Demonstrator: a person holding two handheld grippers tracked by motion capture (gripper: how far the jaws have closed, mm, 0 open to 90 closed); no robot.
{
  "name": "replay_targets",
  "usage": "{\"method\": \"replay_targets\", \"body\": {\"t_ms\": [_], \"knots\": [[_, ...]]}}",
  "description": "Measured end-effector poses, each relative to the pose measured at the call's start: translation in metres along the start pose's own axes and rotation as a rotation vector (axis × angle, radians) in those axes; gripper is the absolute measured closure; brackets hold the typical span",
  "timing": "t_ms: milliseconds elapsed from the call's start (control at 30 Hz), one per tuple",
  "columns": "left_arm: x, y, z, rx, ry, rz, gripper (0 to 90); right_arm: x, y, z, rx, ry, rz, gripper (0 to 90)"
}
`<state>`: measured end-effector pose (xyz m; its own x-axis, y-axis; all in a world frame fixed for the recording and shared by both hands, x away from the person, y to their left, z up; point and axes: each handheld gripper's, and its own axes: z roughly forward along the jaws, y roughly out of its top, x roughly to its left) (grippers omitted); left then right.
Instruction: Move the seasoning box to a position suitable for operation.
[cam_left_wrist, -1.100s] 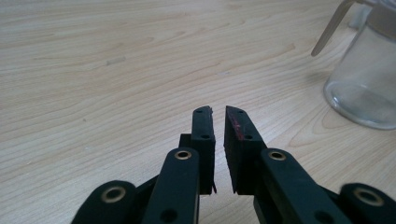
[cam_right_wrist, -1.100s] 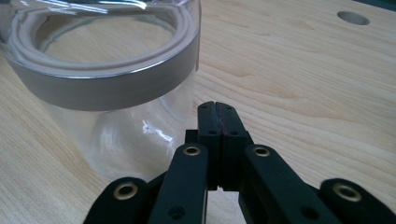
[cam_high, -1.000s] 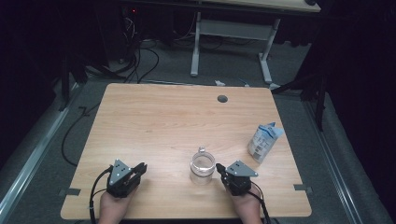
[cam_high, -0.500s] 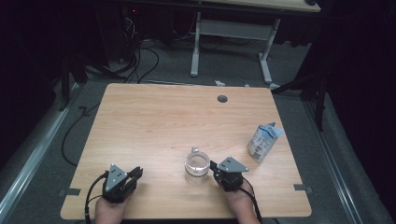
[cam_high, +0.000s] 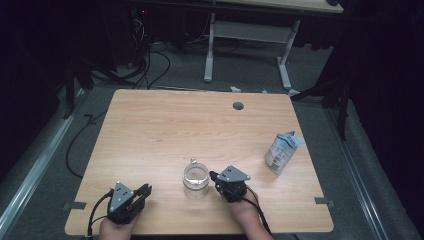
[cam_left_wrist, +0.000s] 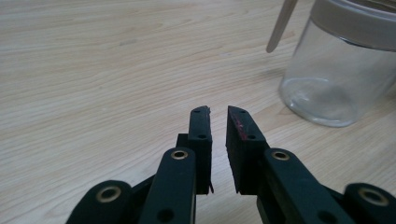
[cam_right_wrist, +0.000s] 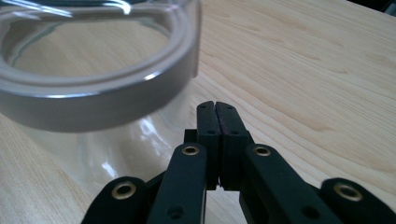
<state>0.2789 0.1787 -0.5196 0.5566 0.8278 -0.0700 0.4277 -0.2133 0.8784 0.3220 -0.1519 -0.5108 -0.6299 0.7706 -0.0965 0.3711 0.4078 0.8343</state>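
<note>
A clear glass jar (cam_high: 195, 177) stands upright on the wooden table (cam_high: 200, 125), near the near edge and a little right of the middle, its mouth open and ringed by a pale collar. A small tab or clasp (cam_high: 193, 161) juts from the rim on the far side. The right gripper (cam_high: 214, 176) lies just right of the jar, its tips at the jar's side; whether they touch the glass cannot be told. In the right gripper view its jaws are pressed flat together with nothing between them, and the jar (cam_right_wrist: 100, 88) looms close on the left, collar above the tips. The left gripper (cam_high: 145, 190) rests at the near left of the table, apart from the jar, pointing right towards it. In the left gripper view its jaws stand slightly parted, a narrow gap between the pads, gripping nothing, with the jar (cam_left_wrist: 343, 70) off to the far right. A blue and white carton (cam_high: 282, 152) sits at the table's right side, well apart from both grippers.
</note>
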Motion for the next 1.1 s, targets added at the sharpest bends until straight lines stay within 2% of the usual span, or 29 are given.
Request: {"method": "replay_targets", "body": {"t_ms": [67, 167, 300, 467, 533, 633, 733, 900, 933, 967, 1000, 1100], "knots": [[-0.004, 0.005, 0.005, 0.021, -0.016, -0.001, 82.0, -0.005, -0.003, -0.007, -0.003, -0.011, 0.014, 89.4], [-0.011, 0.010, 0.013, 0.006, -0.038, 0.012, 83.4, -0.014, -0.014, -0.021, -0.002, -0.038, 0.049, 89.0], [-0.020, 0.014, 0.025, 0.009, -0.049, 0.031, 86.0, -0.020, -0.022, -0.030, 0.001, -0.055, 0.073, 88.9], [-0.029, 0.021, 0.040, 0.011, -0.068, 0.027, 87.6, -0.027, -0.029, -0.042, -0.005, -0.080, 0.112, 88.4], [-0.030, 0.025, 0.050, 0.013, -0.053, 0.027, 88.1, -0.028, -0.031, -0.044, -0.004, -0.087, 0.112, 88.5], [-0.032, 0.030, 0.064, 0.018, -0.056, 0.016, 89.4, -0.028, -0.034, -0.046, 0.007, -0.089, 0.114, 88.4], [-0.036, 0.031, 0.075, 0.036, -0.061, 0.026, 89.8, -0.029, -0.035, -0.048, 0.005, -0.092, 0.114, 88.1], [-0.044, 0.031, 0.077, 0.040, -0.084, 0.030, 89.9, -0.028, -0.037, -0.048, 0.009, -0.097, 0.115, 87.4], [-0.075, 0.036, 0.098, -0.301, -0.080, -0.402, 89.9, -0.028, -0.036, -0.048, 0.009, -0.096, 0.114, 87.4], [-0.077, 0.036, 0.098, -0.305, -0.074, -0.401, 90.0, -0.028, -0.036, -0.047, 0.010, -0.095, 0.114, 86.9], [-0.048, 0.031, 0.075, 0.041, -0.086, 0.039, 89.9, -0.028, -0.036, -0.047, 0.011, -0.093, 0.111, 86.9], [-0.051, 0.029, 0.072, 0.041, -0.091, 0.041, 90.0, -0.027, -0.036, -0.048, 0.011, -0.097, 0.111, 86.9]]}}
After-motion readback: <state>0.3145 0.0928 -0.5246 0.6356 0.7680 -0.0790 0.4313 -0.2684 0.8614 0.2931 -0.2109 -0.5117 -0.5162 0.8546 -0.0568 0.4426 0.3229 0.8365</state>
